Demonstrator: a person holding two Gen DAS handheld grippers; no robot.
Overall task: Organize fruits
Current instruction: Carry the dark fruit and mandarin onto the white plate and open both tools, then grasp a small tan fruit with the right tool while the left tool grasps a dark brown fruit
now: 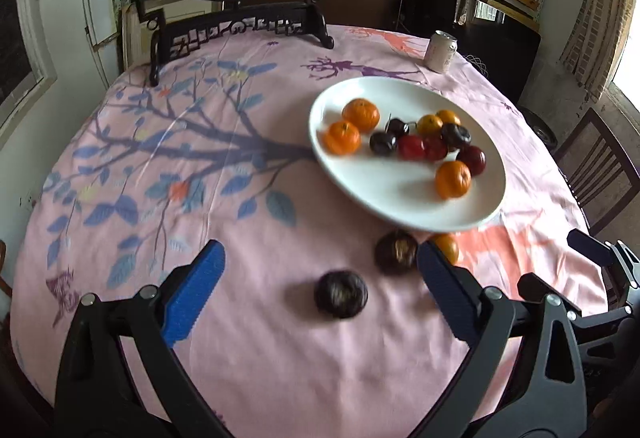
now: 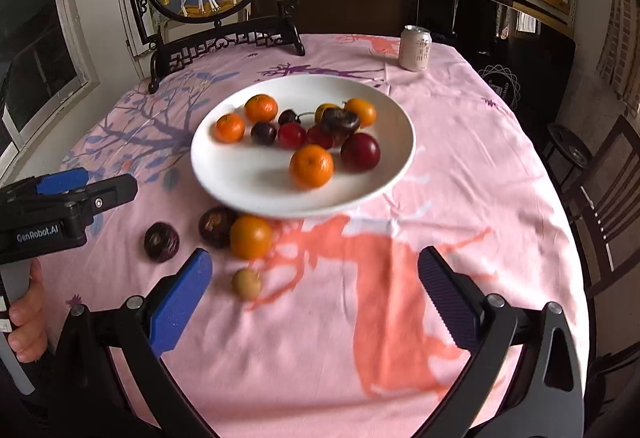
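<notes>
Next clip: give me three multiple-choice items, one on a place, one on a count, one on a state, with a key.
1. Where does the drink can stand?
A. on the white plate
B. on the tablecloth beyond the plate
C. among the loose fruit

2. How many fruits lie off the plate?
A. two
B. four
C. six

3. The right gripper is
A. open and empty
B. shut on an orange
C. shut on the can

Key: 1 B, it stands near the far edge. 2 B, two dark fruits, one orange, one small tan fruit. 3 A, fingers spread, nothing between.

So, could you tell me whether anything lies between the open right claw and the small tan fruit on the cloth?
Nothing visible does: the right claw is open and empty, and only bare tablecloth separates it from the tan fruit.
</notes>
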